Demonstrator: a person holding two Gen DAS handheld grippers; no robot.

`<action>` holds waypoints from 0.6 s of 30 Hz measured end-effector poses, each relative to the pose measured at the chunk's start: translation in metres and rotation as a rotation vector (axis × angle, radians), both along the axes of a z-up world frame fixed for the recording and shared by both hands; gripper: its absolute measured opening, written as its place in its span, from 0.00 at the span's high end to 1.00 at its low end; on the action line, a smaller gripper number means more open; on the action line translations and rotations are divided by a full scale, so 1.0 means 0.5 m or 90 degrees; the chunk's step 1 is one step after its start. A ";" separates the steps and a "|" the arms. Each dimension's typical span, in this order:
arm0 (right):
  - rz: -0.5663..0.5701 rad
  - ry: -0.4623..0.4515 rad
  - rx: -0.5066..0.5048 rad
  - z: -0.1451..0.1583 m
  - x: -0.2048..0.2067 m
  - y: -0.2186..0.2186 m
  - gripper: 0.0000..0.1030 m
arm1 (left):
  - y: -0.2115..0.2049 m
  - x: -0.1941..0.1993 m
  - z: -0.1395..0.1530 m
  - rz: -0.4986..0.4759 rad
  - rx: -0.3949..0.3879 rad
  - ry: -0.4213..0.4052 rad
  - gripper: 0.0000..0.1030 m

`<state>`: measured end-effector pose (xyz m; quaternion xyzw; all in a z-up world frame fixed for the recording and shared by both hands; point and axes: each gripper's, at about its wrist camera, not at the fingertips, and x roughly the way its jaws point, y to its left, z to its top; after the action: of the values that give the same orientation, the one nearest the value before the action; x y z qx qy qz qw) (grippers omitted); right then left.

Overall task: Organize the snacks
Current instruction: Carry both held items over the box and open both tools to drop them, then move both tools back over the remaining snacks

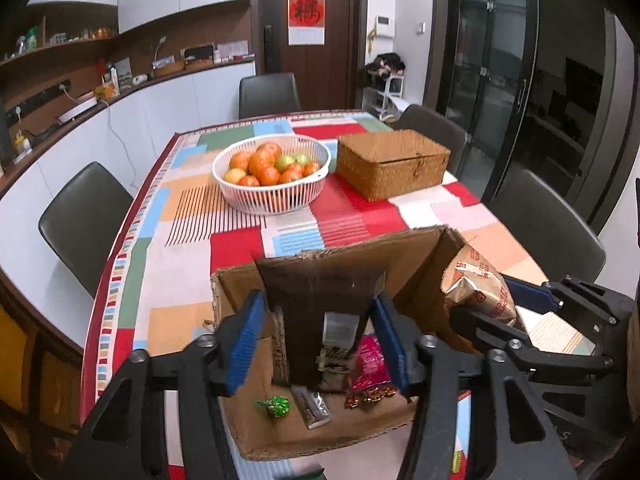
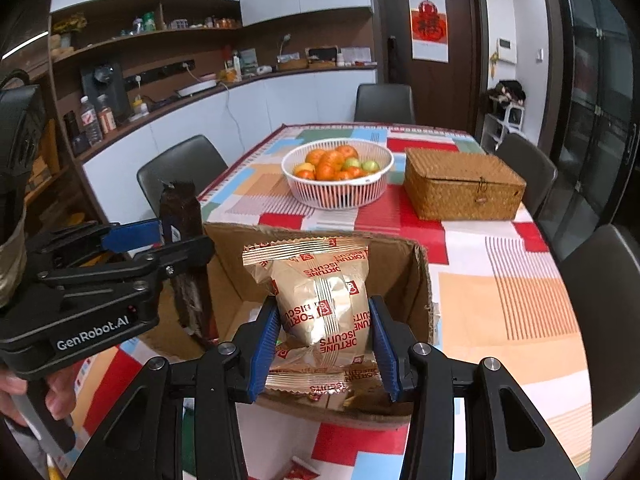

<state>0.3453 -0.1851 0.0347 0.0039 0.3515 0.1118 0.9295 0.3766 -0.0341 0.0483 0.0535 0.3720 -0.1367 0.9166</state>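
Your left gripper (image 1: pixel 318 334) has its jaws pinched on a dark brown snack packet (image 1: pixel 320 300), which stands upright between the blue pads over the cardboard box (image 1: pixel 236 292). Below those jaws, on the box floor, lie a green wrapped candy (image 1: pixel 276 405), a grey sachet (image 1: pixel 316 406) and a pink-red wrapper (image 1: pixel 370 364). The box's far wall rises just beyond the packet; its left wall sits just outside your left pad.

Your right gripper (image 2: pixel 325 344) clamps a gold Fortune Biscuits bag (image 2: pixel 316 300), held above the box's right half, with the box's right wall (image 2: pixel 420 280) just outside the right pad. A similar gold packet (image 2: pixel 316 380) lies under the jaws.

The two grippers sit near each other, side by side over the box. Ahead of both jaws the patterned tablecloth (image 1: pixel 180 280) runs open to a white fruit basket (image 1: pixel 272 196) and a woven lidded box (image 1: pixel 390 162). Your left hand (image 2: pixel 48 396) grips its handle from below.
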 end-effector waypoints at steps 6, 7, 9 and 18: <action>-0.029 0.009 0.014 -0.008 0.002 -0.013 0.39 | 0.019 -0.052 0.010 0.017 0.009 -0.029 0.35; -0.030 0.004 0.011 -0.006 -0.006 -0.012 0.39 | 0.025 -0.063 0.014 0.020 0.009 -0.034 0.34; -0.030 -0.009 0.002 -0.001 -0.026 -0.008 0.39 | 0.032 -0.084 0.018 0.020 0.011 -0.041 0.34; 0.004 -0.041 -0.007 0.016 -0.120 0.020 0.39 | 0.065 -0.201 0.023 0.026 -0.003 -0.066 0.31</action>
<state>0.2853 -0.1751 0.0426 -0.0059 0.3220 0.1126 0.9400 0.2762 -0.0014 0.0596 0.0506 0.3244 -0.1159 0.9374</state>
